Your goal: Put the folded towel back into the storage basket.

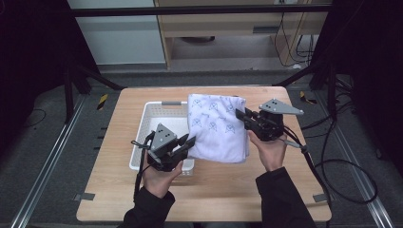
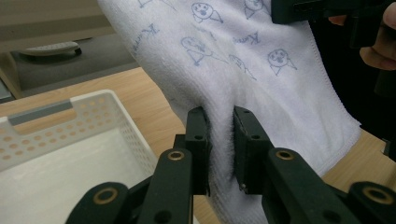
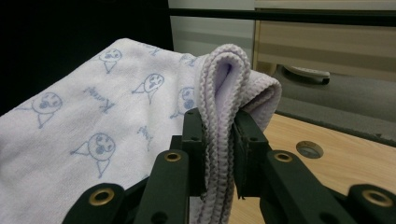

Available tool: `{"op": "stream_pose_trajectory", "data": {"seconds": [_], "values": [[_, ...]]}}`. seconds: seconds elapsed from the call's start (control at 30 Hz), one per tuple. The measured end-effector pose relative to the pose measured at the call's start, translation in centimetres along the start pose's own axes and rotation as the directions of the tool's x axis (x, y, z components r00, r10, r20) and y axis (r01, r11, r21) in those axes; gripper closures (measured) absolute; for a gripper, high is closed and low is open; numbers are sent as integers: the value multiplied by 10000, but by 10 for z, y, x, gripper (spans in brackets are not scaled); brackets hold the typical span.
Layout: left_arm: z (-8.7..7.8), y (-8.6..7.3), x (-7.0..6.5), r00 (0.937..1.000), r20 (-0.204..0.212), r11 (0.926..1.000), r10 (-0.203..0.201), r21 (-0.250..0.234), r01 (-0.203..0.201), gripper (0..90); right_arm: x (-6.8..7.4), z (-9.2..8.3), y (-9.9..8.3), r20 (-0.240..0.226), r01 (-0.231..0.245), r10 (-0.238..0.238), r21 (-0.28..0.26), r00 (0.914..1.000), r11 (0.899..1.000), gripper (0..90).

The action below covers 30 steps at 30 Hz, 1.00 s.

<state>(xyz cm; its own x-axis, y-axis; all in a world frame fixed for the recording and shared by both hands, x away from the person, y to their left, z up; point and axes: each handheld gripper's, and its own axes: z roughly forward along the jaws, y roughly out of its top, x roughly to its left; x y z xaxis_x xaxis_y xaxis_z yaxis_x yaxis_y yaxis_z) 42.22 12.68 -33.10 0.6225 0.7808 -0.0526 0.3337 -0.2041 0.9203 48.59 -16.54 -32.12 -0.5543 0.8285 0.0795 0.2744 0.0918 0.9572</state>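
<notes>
A folded white towel (image 1: 218, 127) printed with small blue figures hangs between my two grippers, above the table. My left gripper (image 1: 190, 142) is shut on the towel's near left edge; in the left gripper view the towel (image 2: 243, 70) bulges between the jaws of that gripper (image 2: 221, 140). My right gripper (image 1: 241, 115) is shut on the towel's right edge. In the right gripper view a thick fold of the towel (image 3: 224, 88) rises from between the jaws of this gripper (image 3: 219, 140). A white perforated basket (image 1: 157, 116) sits on the table left of the towel, partly under it.
The wooden table (image 1: 119, 190) has bare room in front and to the right. The basket (image 2: 70, 140) holds nothing that I can see. Cables (image 1: 342, 166) trail off the table's right side. A metal frame and shelves stand behind the table.
</notes>
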Motion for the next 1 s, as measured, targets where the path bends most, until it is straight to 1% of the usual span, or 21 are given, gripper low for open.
{"op": "stream_pose_trajectory", "data": {"seconds": [0.13,0.37,0.47,0.57,0.73,0.8,1.0], "values": [[-7,1,7,9999,-110,9999,-28,-108,27,763,6,5,5,-66,46,-46,-7,10000,10000,774],[-18,1,19,9990,-423,9997,-112,-230,102,764,18,16,11,-248,97,-100,-86,9996,9999,774],[-22,1,24,9983,-579,9996,-95,-256,80,763,23,21,13,-268,213,-216,-89,9994,9997,774],[-27,0,29,9975,-694,9993,-158,-357,133,763,28,26,15,-339,183,-188,-166,9992,9997,775],[-34,-2,38,9954,-926,9990,-250,-389,215,763,38,35,18,-412,305,-311,-151,9987,9994,775],[-36,-4,42,9948,-969,9987,-317,-440,275,763,40,39,18,-534,171,-181,-188,9984,9997,775],[-43,-7,54,9921,-1171,9981,-446,-464,394,764,50,53,20,-648,233,-243,-160,9976,9996,775]]}}
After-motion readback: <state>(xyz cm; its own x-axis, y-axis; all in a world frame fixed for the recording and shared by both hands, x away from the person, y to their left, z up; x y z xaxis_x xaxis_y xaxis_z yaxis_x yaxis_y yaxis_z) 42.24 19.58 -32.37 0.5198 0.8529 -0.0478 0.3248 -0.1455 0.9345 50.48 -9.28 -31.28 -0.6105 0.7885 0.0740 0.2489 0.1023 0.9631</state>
